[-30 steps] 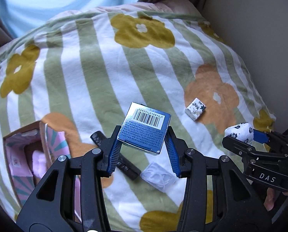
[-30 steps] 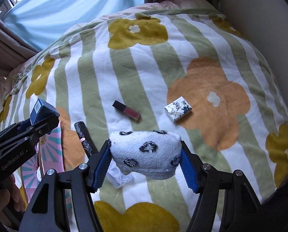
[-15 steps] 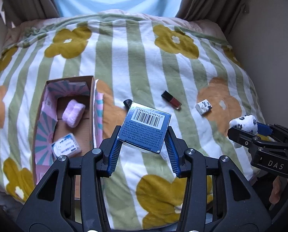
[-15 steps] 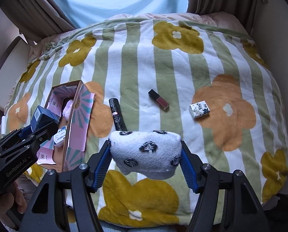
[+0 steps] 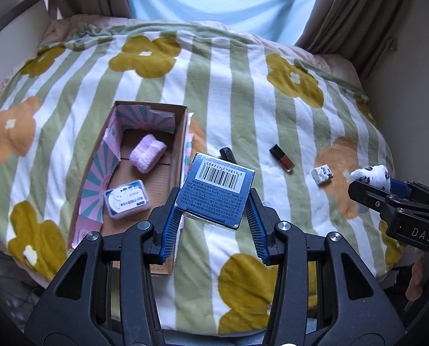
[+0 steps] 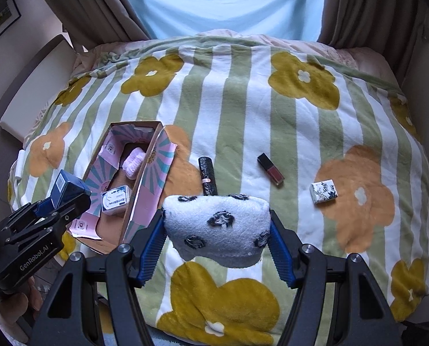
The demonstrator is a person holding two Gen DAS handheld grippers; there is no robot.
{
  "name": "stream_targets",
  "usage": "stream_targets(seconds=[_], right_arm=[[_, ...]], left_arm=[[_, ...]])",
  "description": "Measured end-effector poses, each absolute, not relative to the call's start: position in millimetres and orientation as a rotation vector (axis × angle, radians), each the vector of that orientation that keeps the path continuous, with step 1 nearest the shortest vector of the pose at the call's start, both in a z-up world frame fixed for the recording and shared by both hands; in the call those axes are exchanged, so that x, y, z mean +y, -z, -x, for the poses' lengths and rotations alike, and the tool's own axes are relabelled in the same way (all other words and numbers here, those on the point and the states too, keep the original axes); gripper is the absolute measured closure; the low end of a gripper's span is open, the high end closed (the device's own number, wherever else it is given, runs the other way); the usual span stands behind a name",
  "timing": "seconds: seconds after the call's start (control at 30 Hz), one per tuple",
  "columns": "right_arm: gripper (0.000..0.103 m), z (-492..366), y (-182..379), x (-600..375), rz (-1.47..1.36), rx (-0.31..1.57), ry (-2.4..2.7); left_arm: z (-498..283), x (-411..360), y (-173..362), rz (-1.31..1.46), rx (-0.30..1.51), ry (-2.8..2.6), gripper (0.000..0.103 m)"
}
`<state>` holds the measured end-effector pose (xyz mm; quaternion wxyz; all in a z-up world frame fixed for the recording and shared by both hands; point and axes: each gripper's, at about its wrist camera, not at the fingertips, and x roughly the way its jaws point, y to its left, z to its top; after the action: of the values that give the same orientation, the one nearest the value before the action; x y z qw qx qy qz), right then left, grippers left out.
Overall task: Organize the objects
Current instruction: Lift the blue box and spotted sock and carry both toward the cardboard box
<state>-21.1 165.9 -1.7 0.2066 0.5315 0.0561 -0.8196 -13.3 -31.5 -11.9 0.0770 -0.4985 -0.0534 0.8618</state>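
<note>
A bed carries everything, covered by a blanket (image 6: 243, 109) striped green and white with mustard and orange flowers. On its left part lies an open cardboard box (image 6: 145, 184) with pink patterned lining. To its right lie a black tube (image 6: 208, 178), then a red lip gloss (image 6: 270, 169), and farther right a small white patterned box (image 6: 323, 191), all apart.

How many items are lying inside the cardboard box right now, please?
2: a pink towel roll toward the far end of the box, and a small white case nearer the camera. The near end is partly hidden, so more could lie there.
</note>
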Motion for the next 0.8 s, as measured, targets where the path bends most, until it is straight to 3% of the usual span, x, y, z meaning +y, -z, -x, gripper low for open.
stream_targets(seconds=[0.37,0.8], right_arm=[[0.040,48.9,9.9,78.9,-1.387,0.323,2.088],[0.040,81.7,57.5,-27.1,-1.343,0.537,1.843]], left_arm=[[19.2,-89.8,25.1,1.597,-0.321,-2.697,0.063],[23.1,-138.7,82.5,1.795,-0.549,-2.726,0.063]])
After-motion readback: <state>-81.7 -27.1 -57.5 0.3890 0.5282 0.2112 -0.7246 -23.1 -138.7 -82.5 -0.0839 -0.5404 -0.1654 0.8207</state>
